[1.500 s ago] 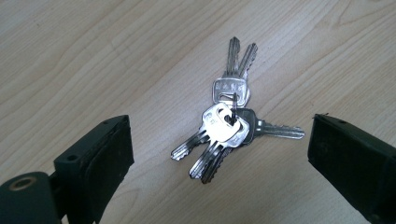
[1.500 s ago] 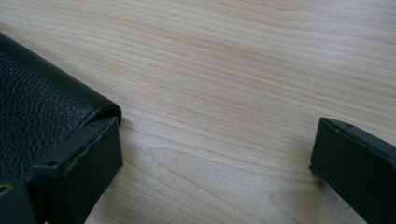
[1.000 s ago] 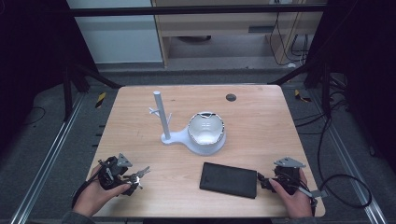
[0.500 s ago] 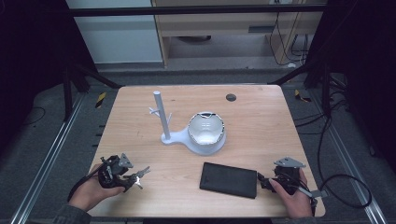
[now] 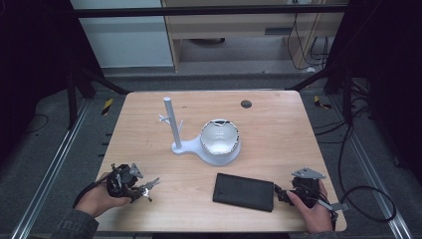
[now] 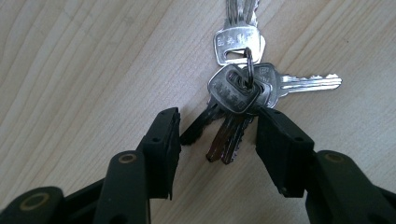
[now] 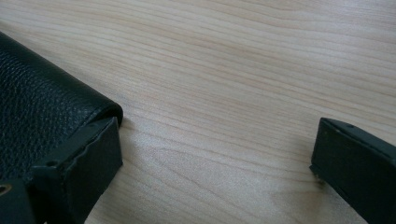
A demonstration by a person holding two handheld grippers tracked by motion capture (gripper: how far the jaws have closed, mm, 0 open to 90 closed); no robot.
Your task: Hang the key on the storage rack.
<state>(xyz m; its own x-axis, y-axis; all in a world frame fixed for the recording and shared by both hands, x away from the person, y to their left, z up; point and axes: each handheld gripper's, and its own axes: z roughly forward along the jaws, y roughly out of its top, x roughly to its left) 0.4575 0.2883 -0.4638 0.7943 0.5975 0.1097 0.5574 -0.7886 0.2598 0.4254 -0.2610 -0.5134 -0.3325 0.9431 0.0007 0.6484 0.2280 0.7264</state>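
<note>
- Silver keys point(image 6: 243, 79) on one ring lie flat on the pale wooden worktop point(image 5: 278, 129), at its near left corner in the high view, just ahead of the left gripper point(image 5: 140, 188).
- Two darker keys of the bunch point back between the jaws in the left gripper view; the tips of the upper keys are cut off by the top edge of that view.
- Left gripper point(image 6: 217, 140): its jaws have just been closing and now stand half shut around the bunch, the right one just beside the key heads, the left one apart from them. Whether the right one touches the metal is hard to make out, and nothing is clamped.
- From above, the bunch is small and partly hidden by the gripper body and the left hand point(image 5: 99, 199).
- Black leather-grained wallet point(image 5: 244, 191) lies flat near the front edge, right of centre; in the right gripper view it is cut off at the left edge, one corner showing.
- Right gripper point(image 7: 215, 154) rests low at the wallet's right end, jaws wide apart and holding nothing, the left one against the wallet's corner.
- Farther back stands a white stand point(image 5: 174, 127) with a post, and a white bowl-like thing point(image 5: 219, 139) whose make I cannot tell.
- Small dark disc point(image 5: 246, 104) lies near the far edge.
</note>
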